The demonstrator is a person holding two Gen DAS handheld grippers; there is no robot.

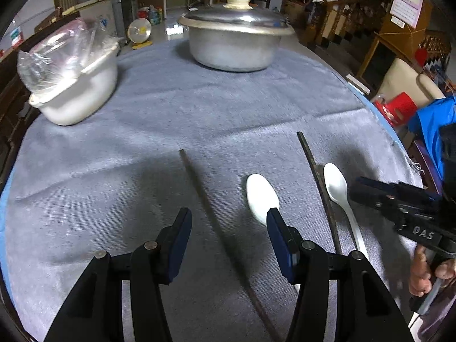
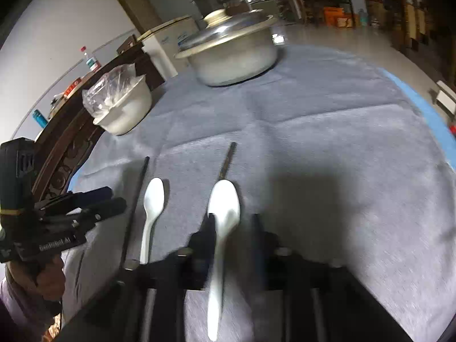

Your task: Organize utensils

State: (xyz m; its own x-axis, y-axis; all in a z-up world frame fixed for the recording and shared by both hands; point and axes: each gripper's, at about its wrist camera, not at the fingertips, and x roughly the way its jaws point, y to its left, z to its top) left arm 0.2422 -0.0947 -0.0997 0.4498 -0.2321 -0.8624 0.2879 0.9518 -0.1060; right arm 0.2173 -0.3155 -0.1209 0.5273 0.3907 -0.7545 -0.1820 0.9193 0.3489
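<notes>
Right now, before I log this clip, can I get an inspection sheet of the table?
Surface: round table under a creased grey cloth.
Job's things: first spoon, second spoon, first chopstick, second chopstick, lying roughly parallel.
Clutter: lidded metal pot; white bowl holding a clear plastic bag.
Grippers: left gripper open over the first chopstick; right gripper open, second spoon's handle between its fingers.
Cables: nothing seen.
Surroundings: wooden furniture, red stool.
</notes>
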